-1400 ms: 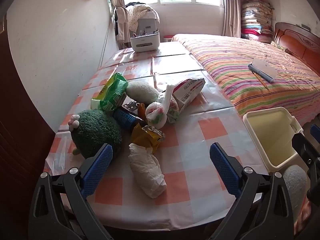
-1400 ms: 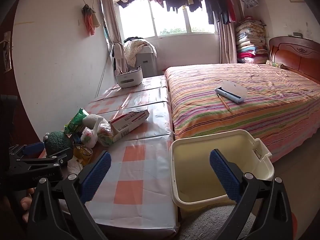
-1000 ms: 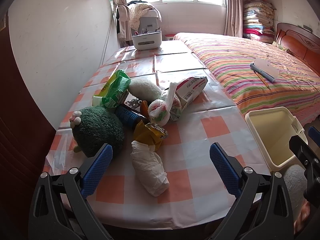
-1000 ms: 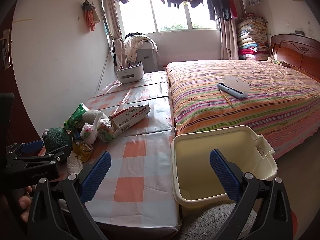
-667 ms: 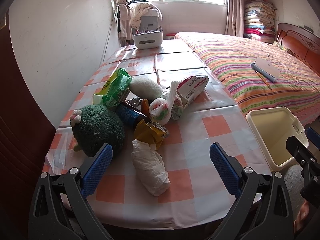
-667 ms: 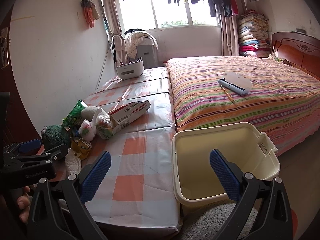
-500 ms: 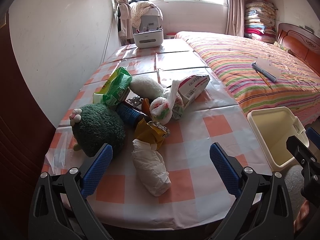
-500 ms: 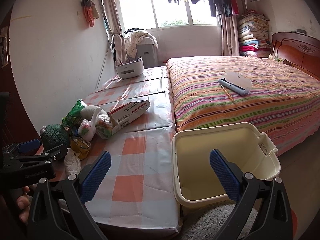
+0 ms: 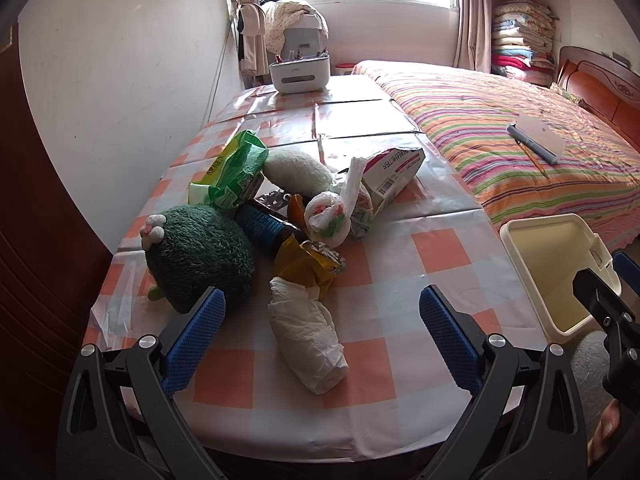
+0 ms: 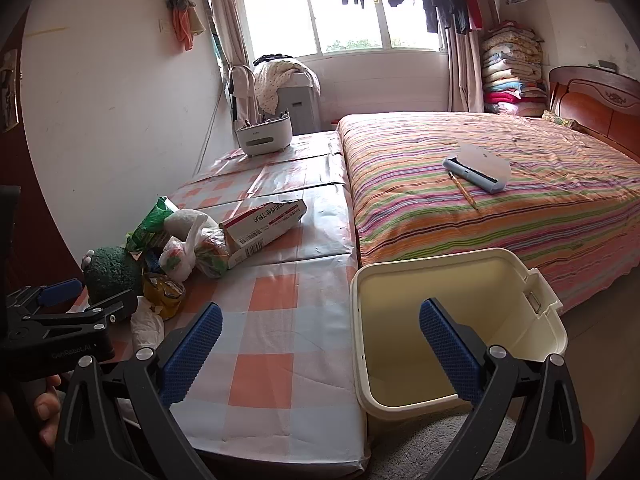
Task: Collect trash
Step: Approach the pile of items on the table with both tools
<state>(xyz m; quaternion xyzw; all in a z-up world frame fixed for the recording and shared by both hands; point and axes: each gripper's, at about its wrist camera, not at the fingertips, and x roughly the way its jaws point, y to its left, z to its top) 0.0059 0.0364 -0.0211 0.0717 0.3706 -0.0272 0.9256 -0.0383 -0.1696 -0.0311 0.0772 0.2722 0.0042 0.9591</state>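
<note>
1. The table [image 9: 400,280] stands at 12 o'clock, and the trash lies on its left part.
2. The crumpled tissue [image 9: 308,340] is the nearest, at 12 o'clock.
3. The plush toy [image 9: 200,256] sits at 10 o'clock.
4. Behind them lie the snack wrapper [image 9: 306,266], bottle [image 9: 266,226], knotted bag [image 9: 332,216] and carton [image 9: 394,172].
5. The bin [image 9: 556,272] stands at 3 o'clock, beside the table, before the bed [image 9: 500,132].

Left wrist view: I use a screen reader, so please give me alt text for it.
Open left gripper hovers over a checkered table above a crumpled white wrapper. Behind lie a yellow packet, green plush toy and red-and-white box; a cream bin stands right.
</note>
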